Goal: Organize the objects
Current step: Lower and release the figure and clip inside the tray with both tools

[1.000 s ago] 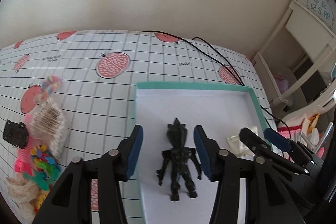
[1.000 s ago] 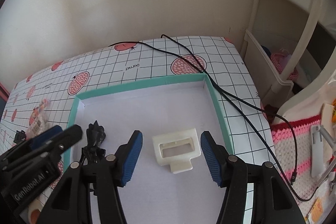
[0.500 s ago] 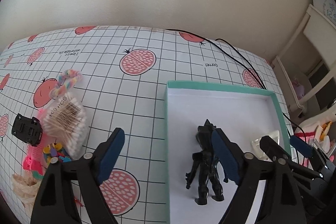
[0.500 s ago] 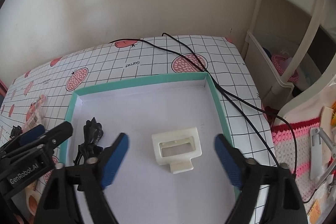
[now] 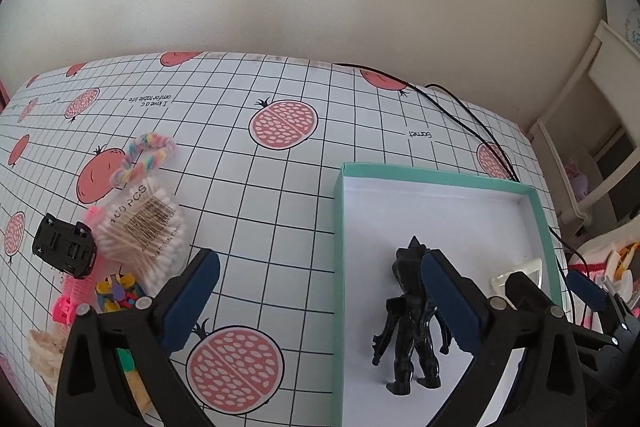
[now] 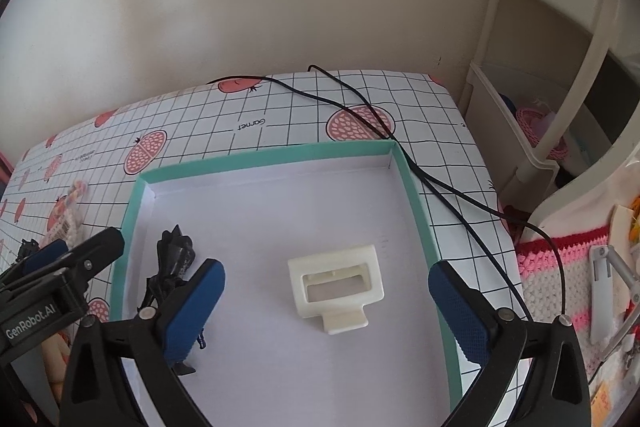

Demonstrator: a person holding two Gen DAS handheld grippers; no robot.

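A shallow box with a teal rim and a white floor sits on the gridded tablecloth. Inside it lie a black spiky figure near the left wall and a white plastic bracket in the middle. My left gripper is open wide and straddles the box's left wall, its right finger overlapping the figure in view. The right gripper is open wide above the bracket, touching nothing. Each gripper shows in the other's view: the right gripper and the left gripper.
A heap of small items lies at the table's left: a cotton swab pack, a rainbow hair tie, a black clip, pink and coloured bits. A black cable runs past the box. White shelving and a crochet cloth stand right.
Both grippers have opened wider. The left one slid left off the figure, which stays lying in the box. The right one drew back slightly from the white bracket.
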